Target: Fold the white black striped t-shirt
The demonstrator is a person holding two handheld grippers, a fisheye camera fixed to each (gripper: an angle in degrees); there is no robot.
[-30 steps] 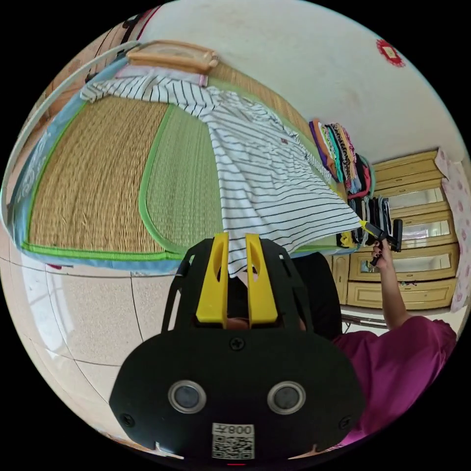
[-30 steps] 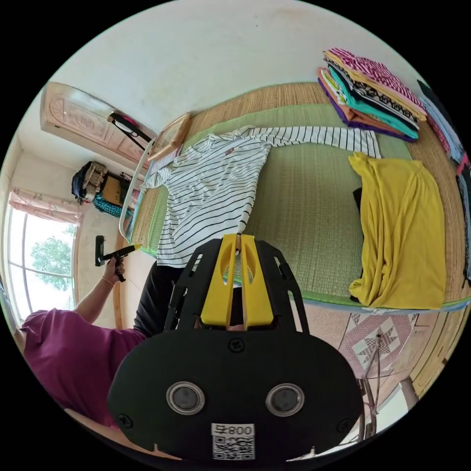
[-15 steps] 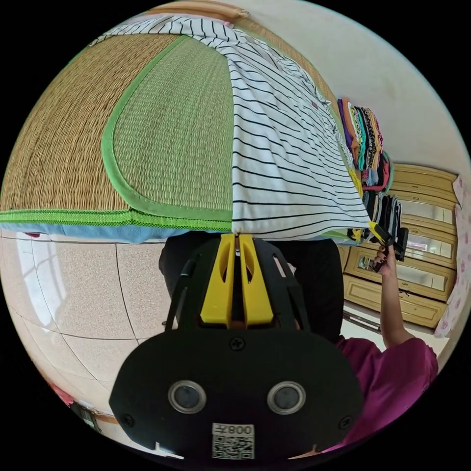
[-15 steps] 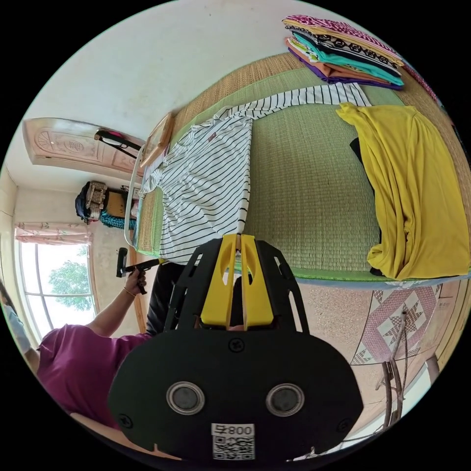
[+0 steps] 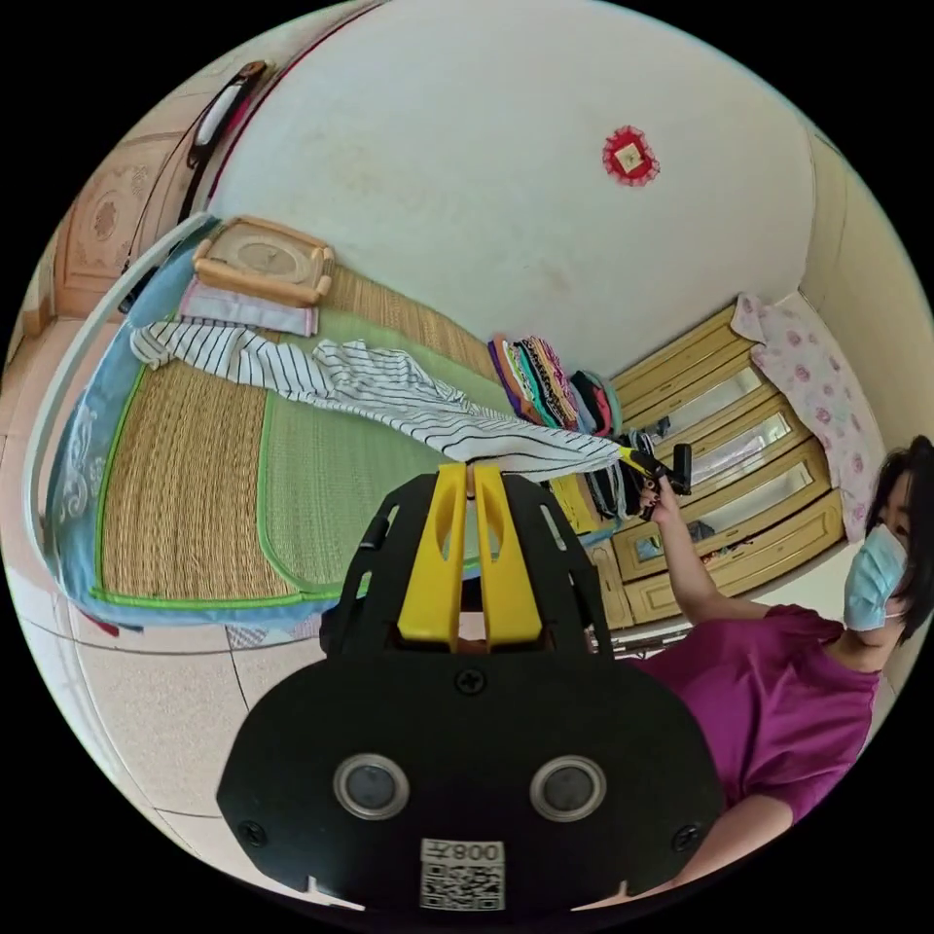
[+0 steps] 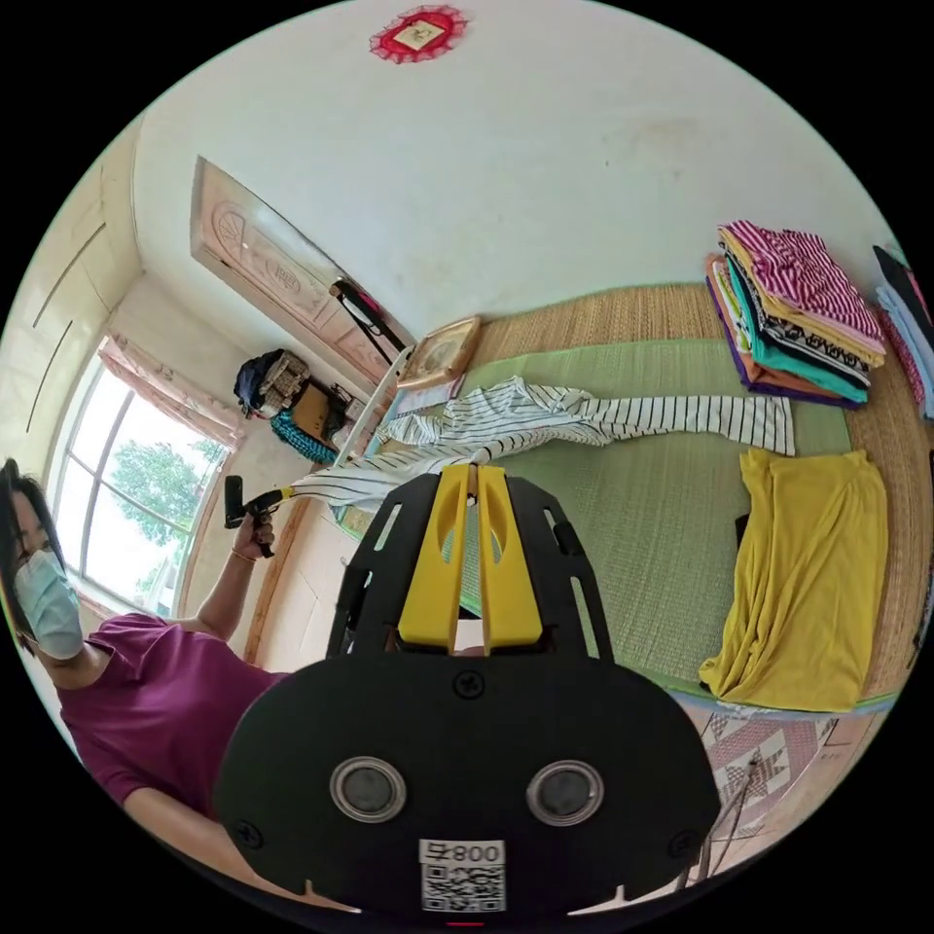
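The white t-shirt with black stripes hangs lifted by its hem above the green mat, its sleeves and collar end still trailing on the bed. My left gripper is shut on one hem corner. In the same view my right gripper holds the other corner at the far right, in the person's hand. In the right gripper view the striped t-shirt stretches across the mat, my right gripper is shut on its hem, and the left gripper pinches the far corner.
A yellow garment lies spread on the mat beside a stack of folded clothes. A wooden tray sits at the bed's head end. Wooden drawers stand behind the person in the magenta top. Tiled floor borders the bed.
Both grippers have risen with the hem, lifting the shirt's body off the mat; it was lying flat half a second ago. Both views have tilted up toward the wall.
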